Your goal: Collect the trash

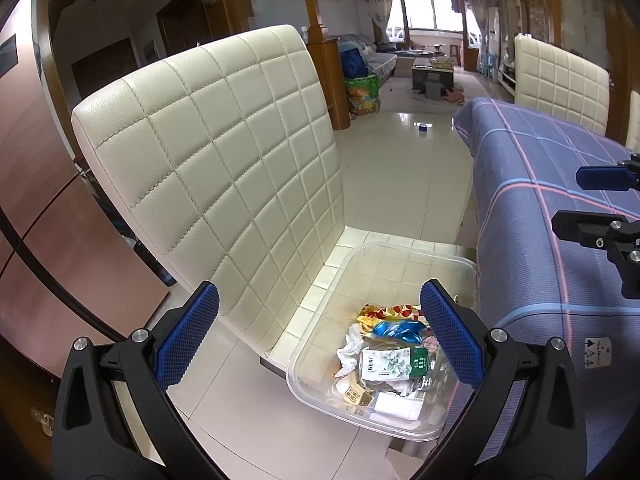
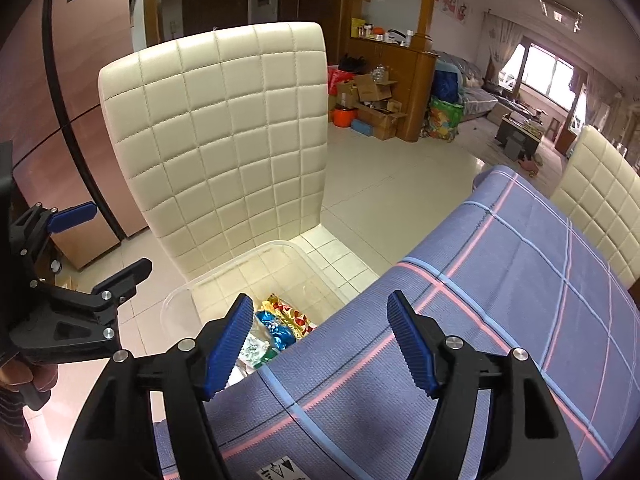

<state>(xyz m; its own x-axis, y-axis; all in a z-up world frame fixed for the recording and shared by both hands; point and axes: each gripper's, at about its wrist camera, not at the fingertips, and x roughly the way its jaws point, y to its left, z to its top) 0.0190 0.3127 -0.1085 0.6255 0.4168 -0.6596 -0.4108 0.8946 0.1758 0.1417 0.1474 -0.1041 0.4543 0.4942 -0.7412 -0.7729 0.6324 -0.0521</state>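
Both grippers are hanging open and empty: the left gripper [image 1: 320,336] over a clear bin [image 1: 316,312] of trash [image 1: 386,360], the right gripper [image 2: 320,344] over a plaid tablecloth [image 2: 500,280]. A white packet [image 1: 384,364] is showing unreadable print. At 12 o'clock, a cream quilted chair [image 1: 208,152] is carrying the bin.

Dining corner opening onto a daylit living room

Cream quilted leather dining chair [image 1: 208,160], seat facing the table draped in a blue-grey cloth with pink and pale-blue checks [image 2: 500,280]; second matching chair [image 1: 560,84] at the far side; glossy pale floor tiles [image 1: 400,168]; copper-brown panelled wall [image 1: 36,220]; honey-wood partition with column [image 2: 416,76]; cardboard boxes [image 2: 376,108] stacked beside it; curtained bright window [image 1: 432,8]; sofa [image 1: 380,60]; dark coffee table [image 1: 432,66].
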